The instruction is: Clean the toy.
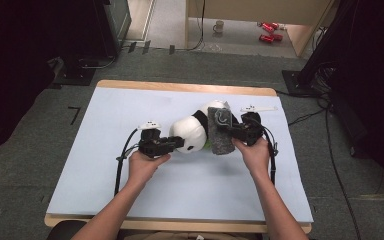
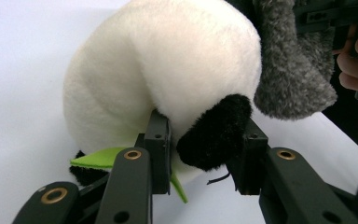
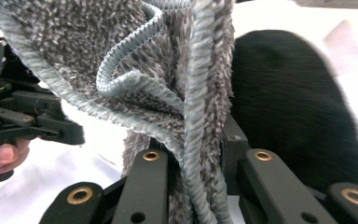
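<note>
A plush panda (image 1: pixel 192 131) with a white head lies mid-table on the pale blue mat (image 1: pixel 130 105). My left gripper (image 1: pixel 180 142) is shut on the panda's black ear (image 2: pixel 216 133), its jaws pressing either side. A grey fuzzy cloth (image 1: pixel 220 131) with a ribbed light-blue edge hangs over the panda's body, folded double. My right gripper (image 1: pixel 230 131) is shut on the grey cloth (image 3: pixel 186 93), which bunches up between its jaws. Behind the cloth shows a black panda limb (image 3: pixel 293 102). A green felt leaf (image 2: pixel 98 157) pokes out under the head.
The mat (image 2: pixel 18 70) covers a wooden table (image 1: pixel 190 87) with open surface to the left and front. Cables trail from both grippers across the mat. On the floor beyond stand a mug (image 1: pixel 219 26) and red objects (image 1: pixel 269 31). The left gripper body (image 3: pixel 23 116) sits beyond the cloth.
</note>
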The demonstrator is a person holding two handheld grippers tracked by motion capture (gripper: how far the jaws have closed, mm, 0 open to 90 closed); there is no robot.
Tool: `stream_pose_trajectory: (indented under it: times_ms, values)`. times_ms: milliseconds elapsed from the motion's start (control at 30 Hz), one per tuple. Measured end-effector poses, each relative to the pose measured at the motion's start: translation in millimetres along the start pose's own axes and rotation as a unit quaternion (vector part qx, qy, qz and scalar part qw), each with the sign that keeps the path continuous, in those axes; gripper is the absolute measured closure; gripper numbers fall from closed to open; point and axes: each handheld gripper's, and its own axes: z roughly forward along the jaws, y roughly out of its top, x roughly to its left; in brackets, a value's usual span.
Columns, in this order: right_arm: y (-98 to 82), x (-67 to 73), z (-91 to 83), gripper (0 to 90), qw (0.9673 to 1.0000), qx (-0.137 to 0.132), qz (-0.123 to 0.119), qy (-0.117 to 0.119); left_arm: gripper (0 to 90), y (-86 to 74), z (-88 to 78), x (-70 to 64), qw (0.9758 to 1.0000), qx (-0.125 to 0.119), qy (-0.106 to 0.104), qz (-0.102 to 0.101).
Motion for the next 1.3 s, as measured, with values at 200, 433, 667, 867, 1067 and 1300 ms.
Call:
stream_pose_trajectory:
  times_ms: [200, 433, 667, 867, 1067, 1300]
  values:
    - [-5.3, -17.2, -8.4, 77.8, 0.9992, -0.019, 0.035, -0.001, 65.3, 1.2, -0.8, 5.2, 0.9999, 0.001, -0.007, -0.009]
    - [-9.6, -34.4, -17.3, 77.8, 0.9978, -0.019, 0.052, -0.036, 65.3, 2.2, -1.7, 7.3, 0.9999, -0.002, -0.006, -0.013]
    - [-12.7, -43.4, -21.6, 77.8, 0.9967, -0.020, 0.063, -0.047, 65.0, 2.4, -1.5, 7.8, 0.9998, -0.004, -0.007, -0.017]
    - [-3.3, -31.3, -35.0, 77.5, 0.9965, -0.034, 0.058, -0.050, 63.5, 3.2, -4.2, 13.5, 0.9995, -0.009, -0.006, -0.029]
    - [8.5, 0.2, -31.5, 77.5, 0.9988, -0.041, 0.027, -0.011, 62.5, 3.0, -4.4, 13.2, 0.9996, -0.007, -0.006, -0.025]
    - [7.5, 25.1, -1.2, 77.5, 0.9998, -0.011, 0.000, 0.019, 58.9, 2.0, -5.6, 9.3, 0.9999, -0.004, 0.002, -0.010]
